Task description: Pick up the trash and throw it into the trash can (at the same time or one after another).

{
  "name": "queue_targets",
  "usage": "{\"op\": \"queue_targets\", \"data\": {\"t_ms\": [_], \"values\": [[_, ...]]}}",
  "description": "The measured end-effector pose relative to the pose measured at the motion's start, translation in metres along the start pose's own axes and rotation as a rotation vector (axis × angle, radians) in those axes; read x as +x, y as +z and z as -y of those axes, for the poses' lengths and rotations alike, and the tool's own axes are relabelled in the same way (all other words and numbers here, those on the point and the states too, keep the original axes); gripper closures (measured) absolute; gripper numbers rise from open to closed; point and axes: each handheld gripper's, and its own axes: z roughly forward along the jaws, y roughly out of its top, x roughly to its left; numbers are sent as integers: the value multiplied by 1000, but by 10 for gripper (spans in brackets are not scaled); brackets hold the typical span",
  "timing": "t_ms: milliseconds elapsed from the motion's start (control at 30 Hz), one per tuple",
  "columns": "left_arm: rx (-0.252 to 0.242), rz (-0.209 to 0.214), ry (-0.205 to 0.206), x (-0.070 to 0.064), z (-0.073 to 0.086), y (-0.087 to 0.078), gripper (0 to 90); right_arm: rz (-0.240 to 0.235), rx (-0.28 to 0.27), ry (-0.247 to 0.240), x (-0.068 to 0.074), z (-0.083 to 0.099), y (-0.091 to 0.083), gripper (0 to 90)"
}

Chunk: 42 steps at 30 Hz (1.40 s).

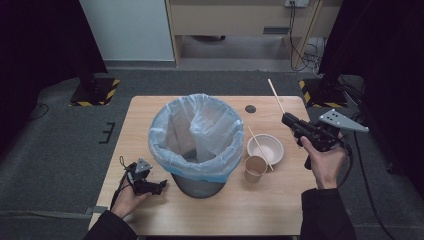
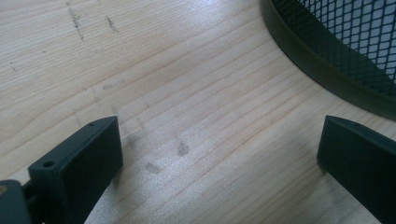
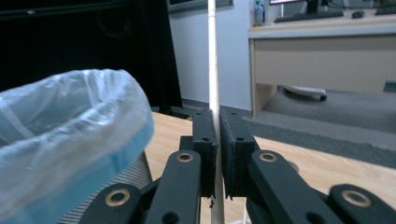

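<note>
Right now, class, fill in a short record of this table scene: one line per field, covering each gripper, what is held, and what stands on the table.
Right gripper: shut on a chopstick, raised over the table's right side
Left gripper: open, holds nothing, low on the table beside the bin's base
Bin: mesh, lined with a blue-rimmed clear bag, mid-table
Bowl: right of the bin, second chopstick lying across it
Paper cup: upright, in front of the bowl

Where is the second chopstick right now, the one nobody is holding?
In the high view the loose chopstick lies slanted across the paper bowl, on the table's right side, just behind the paper cup and right of the lined bin.
</note>
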Motion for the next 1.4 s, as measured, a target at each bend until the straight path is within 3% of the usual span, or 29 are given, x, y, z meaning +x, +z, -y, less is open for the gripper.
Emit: {"op": "queue_targets", "data": {"t_ms": [767, 1400], "values": [[0, -1, 0, 0, 0, 0, 0, -120, -72, -61, 47, -34, -6, 857], [0, 0, 0, 0, 0, 0, 0, -189, -94, -79, 83, -58, 22, 857]]}}
